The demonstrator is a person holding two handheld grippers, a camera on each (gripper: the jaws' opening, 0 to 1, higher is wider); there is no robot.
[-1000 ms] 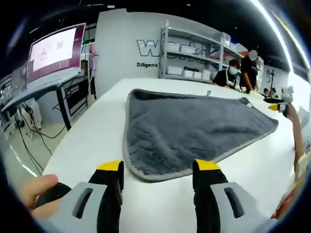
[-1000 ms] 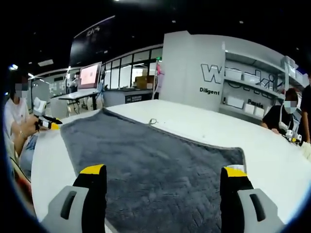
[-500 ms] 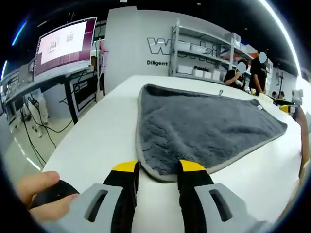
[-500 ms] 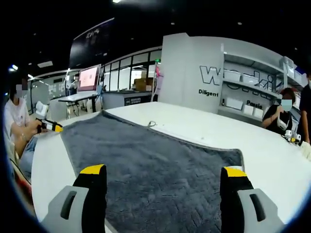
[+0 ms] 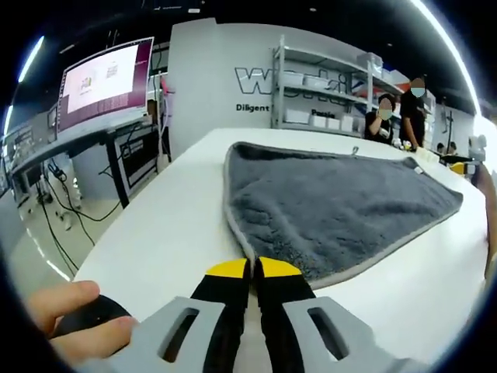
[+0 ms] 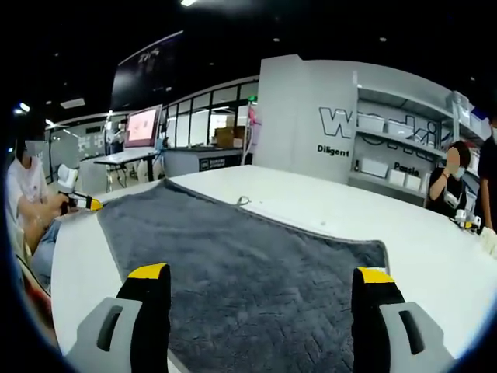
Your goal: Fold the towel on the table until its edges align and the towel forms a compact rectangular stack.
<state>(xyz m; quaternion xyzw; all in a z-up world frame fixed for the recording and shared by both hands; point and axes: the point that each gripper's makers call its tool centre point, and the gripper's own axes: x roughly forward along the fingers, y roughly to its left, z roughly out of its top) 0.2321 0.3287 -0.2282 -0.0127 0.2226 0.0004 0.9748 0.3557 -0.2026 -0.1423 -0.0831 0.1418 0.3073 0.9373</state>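
The left gripper's (image 5: 250,270) jaws are pressed together on the near corner of the towel (image 5: 342,202), the grey hem pinched between the yellow tips. The right gripper's (image 6: 262,280) jaws stand wide apart above the towel (image 6: 241,264), holding nothing, one yellow tip over the cloth at each side.

The towel is dark grey with a lighter grey hem and lies flat and unfolded on the white table (image 5: 171,225). In the left gripper view it spreads away from the pinched corner, one edge running up the left side to a far corner, the other running right toward the table's edge. A small loop (image 5: 355,150) shows on its far hem. In the right gripper view the towel covers the table below the jaws, with its far right corner (image 6: 380,245) lying flat and the loop (image 6: 243,200) on the far edge.

A hand (image 5: 74,315) grips the left gripper's handle at the lower left of the left gripper view. In the right gripper view the left gripper (image 6: 78,202) appears small at the far left edge of the table, held by a person in a white top (image 6: 27,202).

Beyond the table are a white wall with dark lettering (image 5: 264,81), shelves (image 5: 326,85), a screen (image 5: 101,74) over a desk at the left, and people (image 5: 388,116) standing or sitting at the far right.
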